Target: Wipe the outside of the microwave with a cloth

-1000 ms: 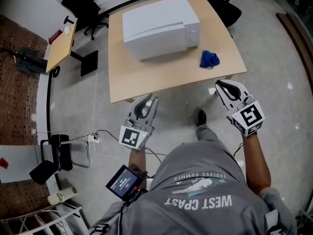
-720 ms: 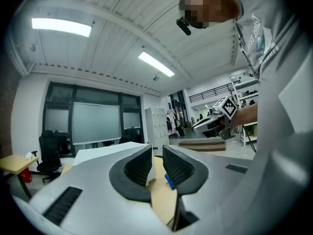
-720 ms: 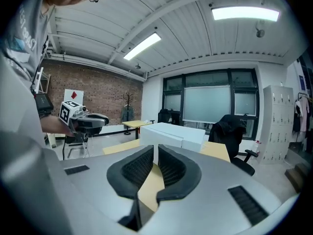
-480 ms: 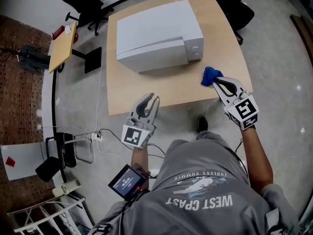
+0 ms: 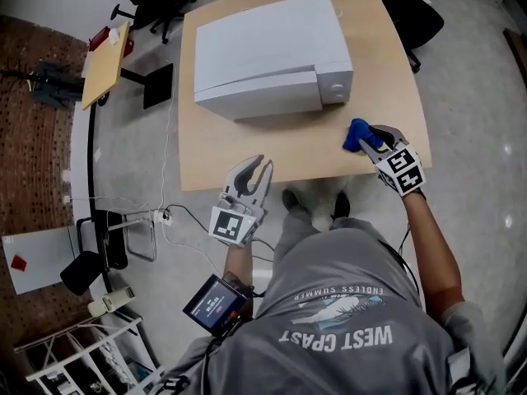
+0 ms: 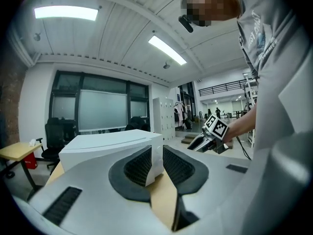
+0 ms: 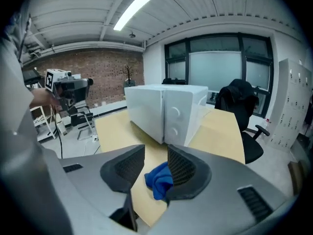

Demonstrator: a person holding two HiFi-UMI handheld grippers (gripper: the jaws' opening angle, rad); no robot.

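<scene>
The white microwave [image 5: 263, 48] stands on the wooden table [image 5: 247, 155], its door and knobs facing me. A crumpled blue cloth [image 5: 356, 132] lies on the table right of the microwave's front corner. My right gripper [image 5: 372, 138] has come down on it with its jaws opening. In the right gripper view the cloth [image 7: 159, 180] lies between the fingertips of that gripper [image 7: 150, 166], near the right pad, not squeezed. My left gripper [image 5: 254, 169] hovers shut and empty over the table's near edge. In the left gripper view that gripper [image 6: 156, 156] points level at the microwave [image 6: 112, 148].
Black office chairs [image 5: 416, 6] stand behind the table. A small wooden side table [image 5: 105, 52] is at the far left. Cables and a power strip [image 5: 156, 215] lie on the floor left of me, by a black chair [image 5: 103, 253].
Both grippers moved forward to the table. The right one dropped onto the blue cloth and its jaws opened around it. The left one came up to the table's near edge, still shut.
</scene>
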